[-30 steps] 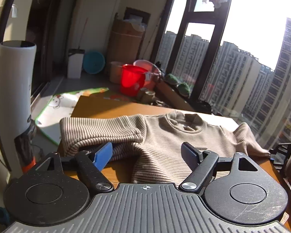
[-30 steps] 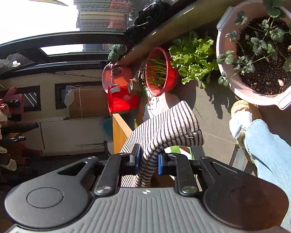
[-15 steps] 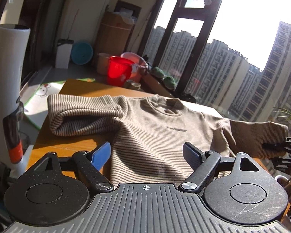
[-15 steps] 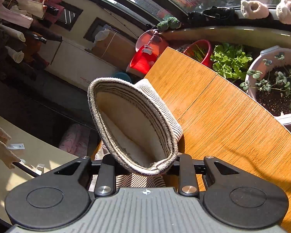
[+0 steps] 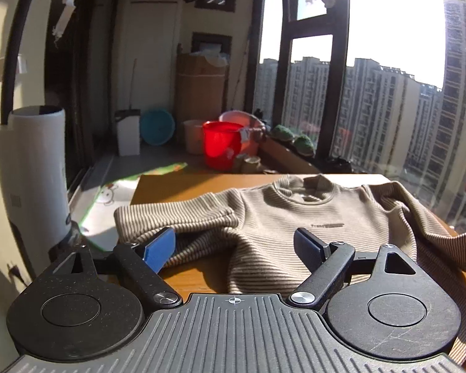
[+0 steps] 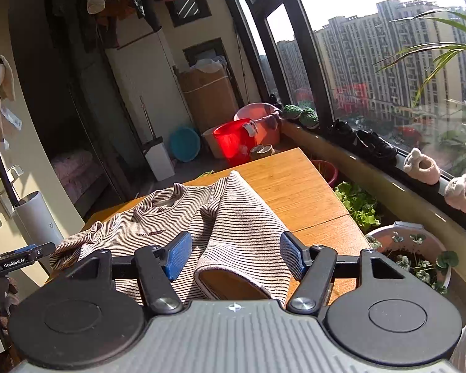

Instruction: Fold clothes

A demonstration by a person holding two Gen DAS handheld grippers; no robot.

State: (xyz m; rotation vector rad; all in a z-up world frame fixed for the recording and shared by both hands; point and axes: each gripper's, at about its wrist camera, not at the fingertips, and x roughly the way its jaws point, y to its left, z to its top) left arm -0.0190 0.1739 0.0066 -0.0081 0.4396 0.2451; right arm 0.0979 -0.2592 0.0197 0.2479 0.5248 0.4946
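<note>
A beige striped sweater (image 5: 295, 217) lies face up on the wooden table (image 5: 177, 183), collar toward the far edge. Its left sleeve (image 5: 177, 217) is folded across near the table's left side. My left gripper (image 5: 234, 247) hovers open just short of the sweater's lower hem, nothing between its blue pads. In the right wrist view the same sweater (image 6: 171, 227) spreads over the table (image 6: 295, 186), and its right sleeve (image 6: 245, 248) lies loose with the cuff opening toward the camera. My right gripper (image 6: 233, 256) is open, its fingers on either side of that sleeve.
A white cylinder (image 5: 34, 174) stands left of the table. A red bucket (image 5: 222, 147), basins and a cardboard box (image 5: 202, 87) sit on the floor beyond. Potted plants (image 6: 413, 255) and a window ledge with shoes (image 6: 372, 146) run along the right. Part of the left gripper (image 6: 15, 259) shows at left.
My right gripper has let go of the right sleeve, which now rests on the table. The left gripper stays open and has drawn back and tilted up a little.
</note>
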